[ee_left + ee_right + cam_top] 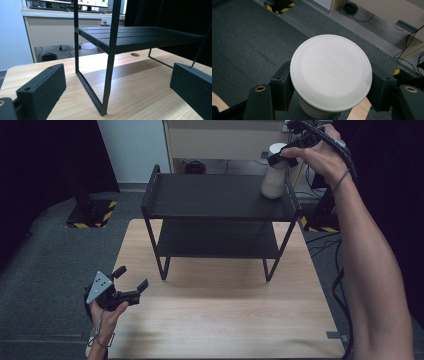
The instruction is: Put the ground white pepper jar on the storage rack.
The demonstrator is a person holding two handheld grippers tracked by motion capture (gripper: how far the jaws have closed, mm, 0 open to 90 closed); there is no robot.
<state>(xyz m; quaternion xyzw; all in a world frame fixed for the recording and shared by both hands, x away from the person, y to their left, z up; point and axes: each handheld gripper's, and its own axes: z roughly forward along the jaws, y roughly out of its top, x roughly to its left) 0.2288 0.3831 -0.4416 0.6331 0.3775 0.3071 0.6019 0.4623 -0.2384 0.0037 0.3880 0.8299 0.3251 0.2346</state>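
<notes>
A white lidded cup [273,182] stands upright at the back right corner of the black two-tier shelf [215,195], its base level with the top tier. My right gripper [280,160] is shut on it from above, just under the lid. In the right gripper view the round lid [330,72] sits between the two jaws of that gripper [332,87]. Whether the cup rests on the tier or hangs just over it I cannot tell. My left gripper [134,277] is open and holds nothing, low over the table's front left, pointing at the shelf's left legs [110,75].
The shelf stands on the far half of a light wooden table [225,320]. Grey carpet surrounds the table. A cabinet [220,140] and cables lie behind, and a black base with yellow stripes [92,212] stands on the floor at the far left.
</notes>
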